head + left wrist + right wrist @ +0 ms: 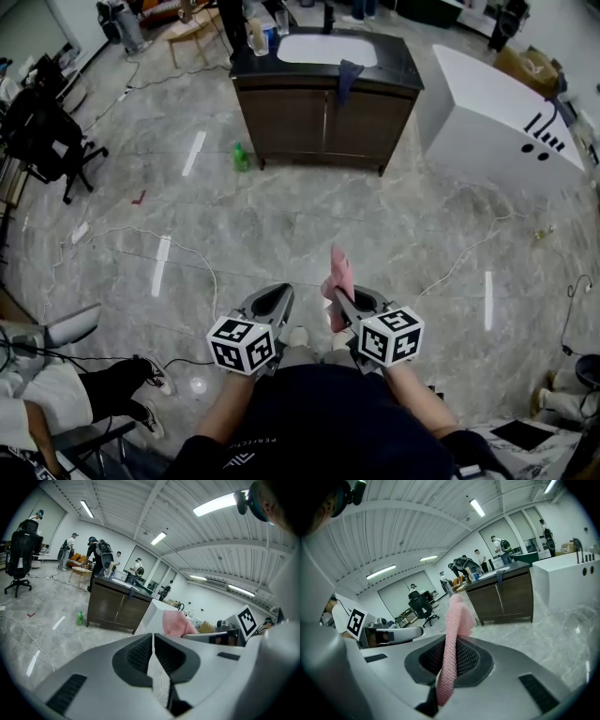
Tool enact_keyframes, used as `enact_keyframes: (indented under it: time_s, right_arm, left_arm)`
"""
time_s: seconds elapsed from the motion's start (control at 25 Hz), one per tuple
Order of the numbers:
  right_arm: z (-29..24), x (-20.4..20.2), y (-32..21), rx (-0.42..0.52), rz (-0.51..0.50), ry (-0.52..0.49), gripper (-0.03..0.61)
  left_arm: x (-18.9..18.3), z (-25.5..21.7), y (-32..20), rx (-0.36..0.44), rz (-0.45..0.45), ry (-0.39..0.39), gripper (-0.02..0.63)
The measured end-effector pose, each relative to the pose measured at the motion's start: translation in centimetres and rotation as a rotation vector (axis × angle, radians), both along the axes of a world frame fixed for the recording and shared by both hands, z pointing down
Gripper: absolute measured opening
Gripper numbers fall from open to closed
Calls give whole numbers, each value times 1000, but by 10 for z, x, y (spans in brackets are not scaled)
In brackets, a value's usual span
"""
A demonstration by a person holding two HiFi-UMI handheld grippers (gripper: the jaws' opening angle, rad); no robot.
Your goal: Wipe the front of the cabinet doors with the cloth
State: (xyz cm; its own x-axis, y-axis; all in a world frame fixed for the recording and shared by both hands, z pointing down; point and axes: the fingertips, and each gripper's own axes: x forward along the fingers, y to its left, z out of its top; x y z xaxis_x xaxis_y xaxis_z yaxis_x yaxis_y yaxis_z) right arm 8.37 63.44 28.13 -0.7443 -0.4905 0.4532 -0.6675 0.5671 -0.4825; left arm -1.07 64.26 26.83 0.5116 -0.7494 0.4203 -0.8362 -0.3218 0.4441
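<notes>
Cloth (338,270) pinched upright in right claw (345,300) | left claw (273,302) closed, empty, alongside

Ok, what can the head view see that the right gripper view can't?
Only the head view shows the green bottle on the floor beside the cabinet. Only the right gripper view shows the ceiling lights overhead. Both show the pink cloth clamped in the right hand-held gripper, with the dark cabinet farther off.
</notes>
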Motion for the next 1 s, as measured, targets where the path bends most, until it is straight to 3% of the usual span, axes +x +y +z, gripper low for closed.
enact_keyframes:
  time_s: [0.52, 0.8, 1.0]
  right_arm:
    - [1, -80, -12, -10, -28, 14, 41]
    - [5, -88, -27, -18, -19, 32, 41]
    - [0, -93, -62, 27, -2, 25, 41]
  left_arm:
    - [-96, 8, -1, -11, -47, 16, 21]
    - [-100, 19, -12, -34, -8, 20, 21]
    - [-105, 13, -42, -17, -41, 59, 20]
